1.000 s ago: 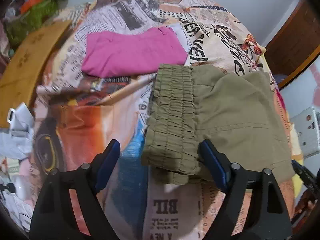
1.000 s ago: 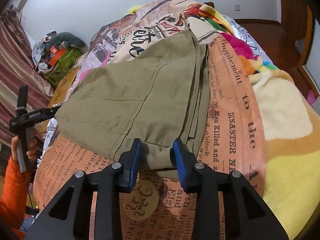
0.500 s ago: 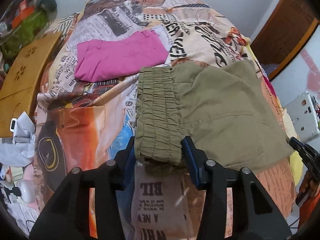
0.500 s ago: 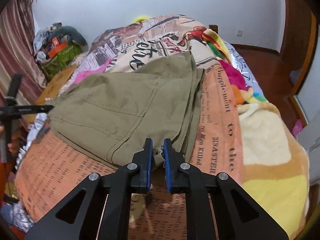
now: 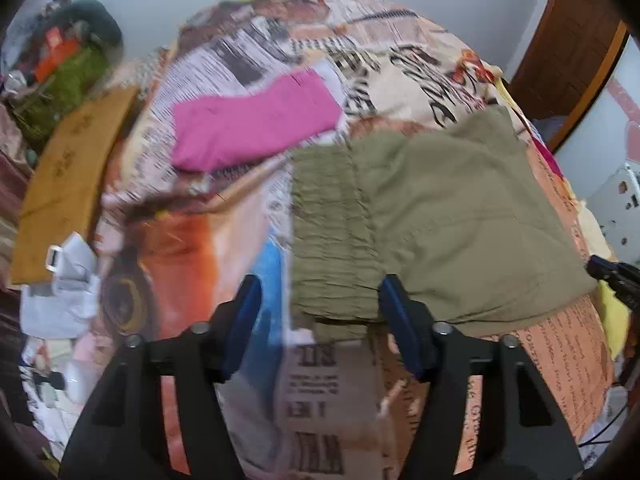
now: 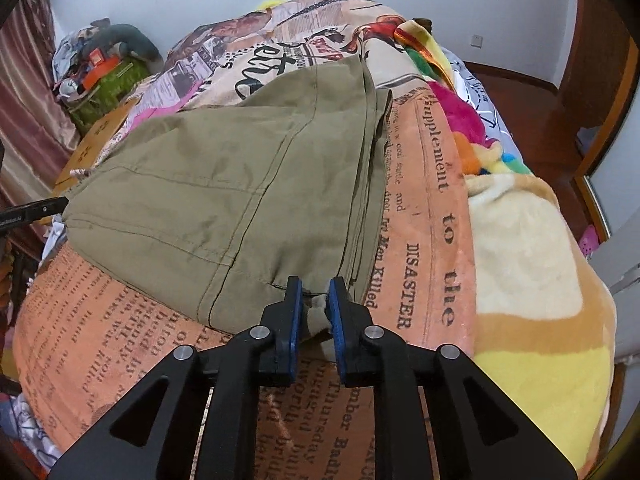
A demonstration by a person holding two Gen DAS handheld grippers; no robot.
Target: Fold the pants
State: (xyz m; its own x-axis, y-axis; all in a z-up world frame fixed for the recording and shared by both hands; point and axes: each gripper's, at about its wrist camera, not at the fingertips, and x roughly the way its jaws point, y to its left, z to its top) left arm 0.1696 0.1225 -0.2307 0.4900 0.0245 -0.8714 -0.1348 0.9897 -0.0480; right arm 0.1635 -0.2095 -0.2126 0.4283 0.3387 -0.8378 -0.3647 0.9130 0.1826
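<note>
Newsprint-patterned bedding [image 6: 436, 216] filled both views. I had the right claw [image 6: 313, 312] pinched narrow on a lower corner of the olive pants [image 6: 224, 184], whose folded edge ran up the frame. My left claw [image 5: 320, 312] stood wide, straddling the ruched elastic waistband [image 5: 328, 232], soft matte cotton, at centre.

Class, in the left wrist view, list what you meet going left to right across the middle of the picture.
Wooden board → pink garment → elastic waistband of the olive pants → white socket.
</note>
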